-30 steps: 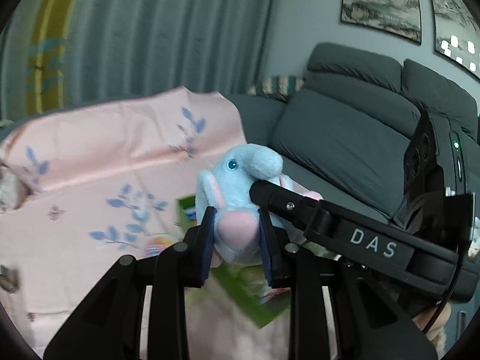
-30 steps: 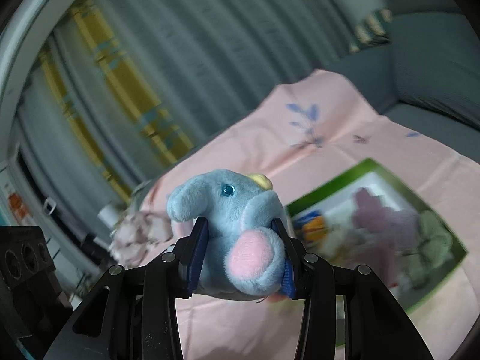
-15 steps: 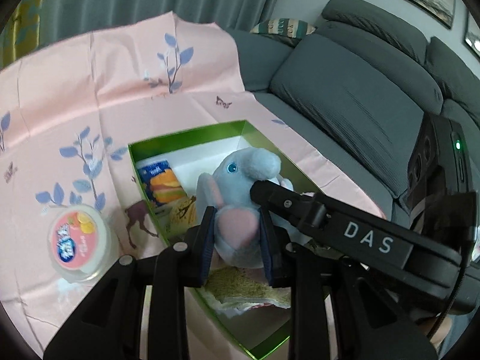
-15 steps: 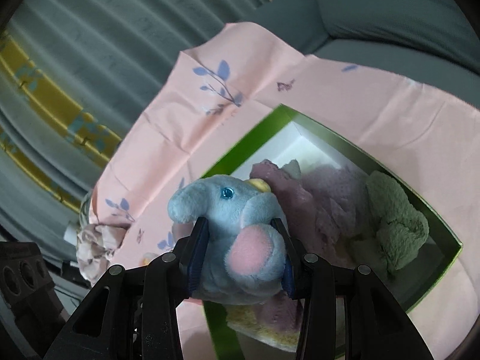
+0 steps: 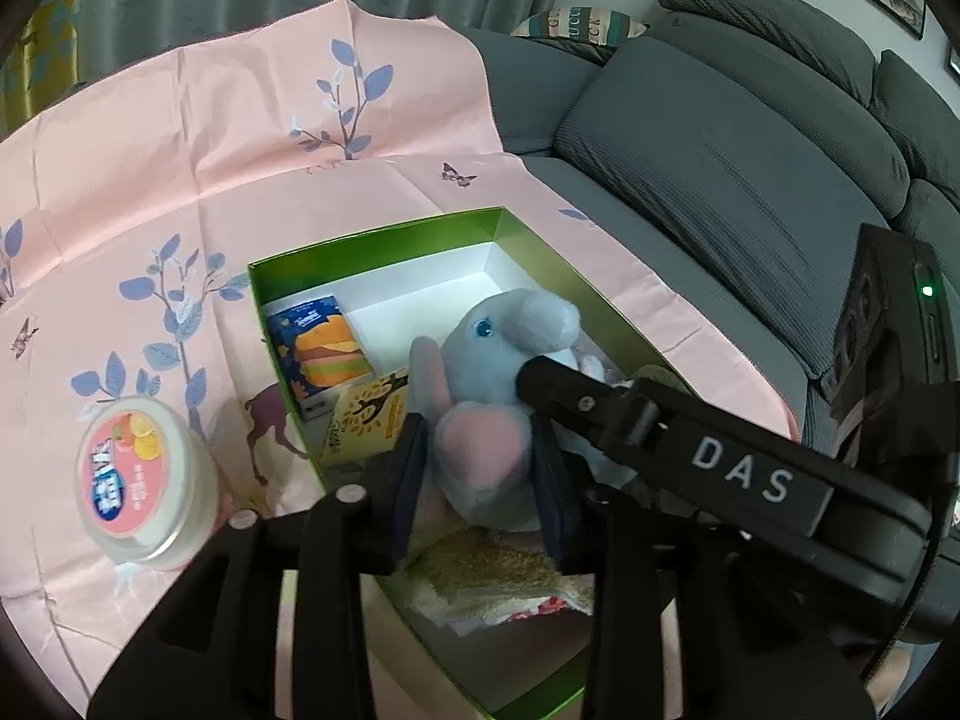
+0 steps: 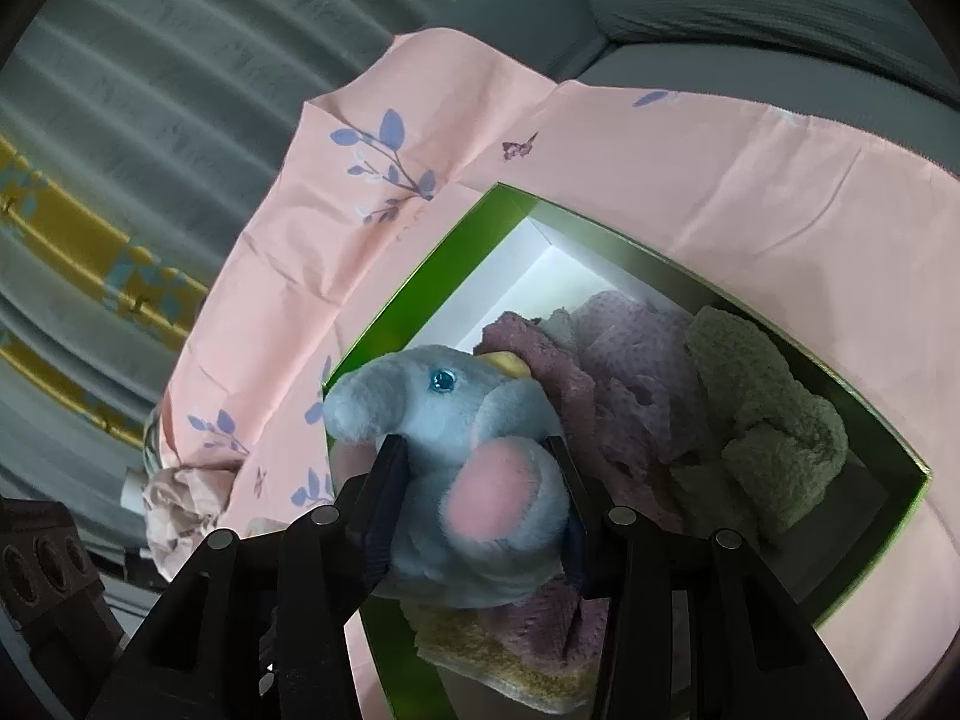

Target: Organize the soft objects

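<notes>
A small pale-blue plush elephant with pink ear patches (image 5: 480, 420) sits at the centre of both wrist views, low over an open green cardboard box with a white inside (image 5: 372, 240) that lies on a pink cloth printed with blue leaves (image 5: 180, 180).

The left gripper (image 5: 480, 480) has the toy between its jaws, which are opening at this moment; in the left view the pads stand at the flanks with little squeeze showing. The right gripper (image 6: 474, 480) is clenched on the same toy, its pads dented into the plush at either side of the body (image 6: 480, 450); its black arm crosses the right of the left view.

In the right view the box already holds a mauve knitted cloth (image 6: 606, 372), a sage-green fleecy towel (image 6: 768, 420) and a yellowish folded cloth (image 6: 498, 648) at the bottom. The left view adds a small blue carton with a burger picture (image 5: 318, 354) inside the box and, at lower left outside it, a round white tub with a pink fruit label (image 5: 138, 480).

The elephant looks light, springy and yielding: it should compress rather than slip, and nothing about it seems fragile. The round body is the sound place to grip, since the trunk and ears would likely flop or pull free. Dropped from here it would probably settle softly on the cloths.
</notes>
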